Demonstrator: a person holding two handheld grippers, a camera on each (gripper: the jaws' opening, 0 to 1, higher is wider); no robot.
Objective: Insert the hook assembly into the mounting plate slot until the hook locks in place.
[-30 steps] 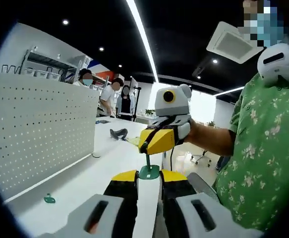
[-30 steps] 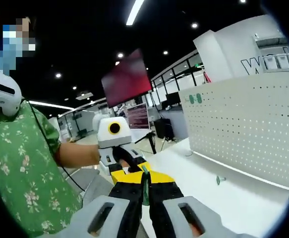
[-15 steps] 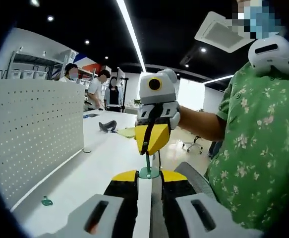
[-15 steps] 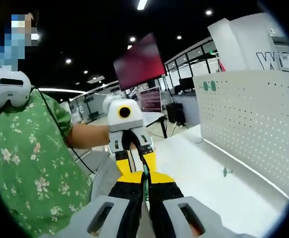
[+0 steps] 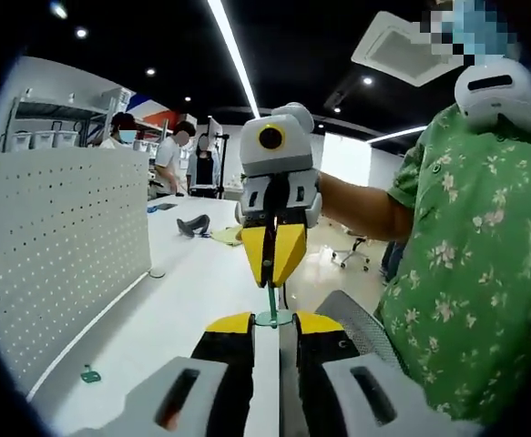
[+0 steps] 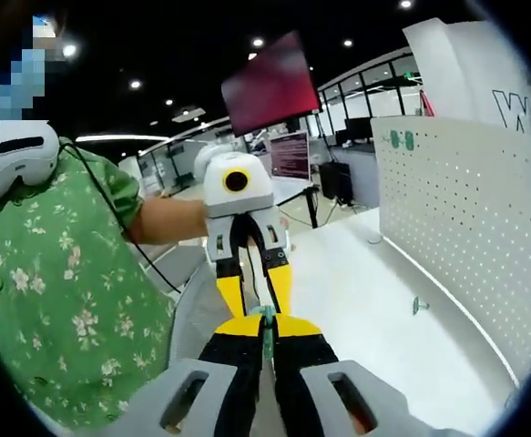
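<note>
Right gripper (image 5: 271,273) swung from tilted to upright, facing left gripper (image 5: 273,326); both pinch slim green plastic hook assembly (image 5: 272,308) between them. White perforated mounting plate (image 5: 56,246) stands left; small green hook (image 5: 89,374) lies near its base.

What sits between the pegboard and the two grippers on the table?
In the left gripper view, bare white table separates the pegboard from the grippers, apart from one small green hook lying near the board's base.

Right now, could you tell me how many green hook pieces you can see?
2. One green hook piece is held between the two grippers, in front of the person. A loose one lies on the white table beside the pegboard. Others may be hidden.
</note>
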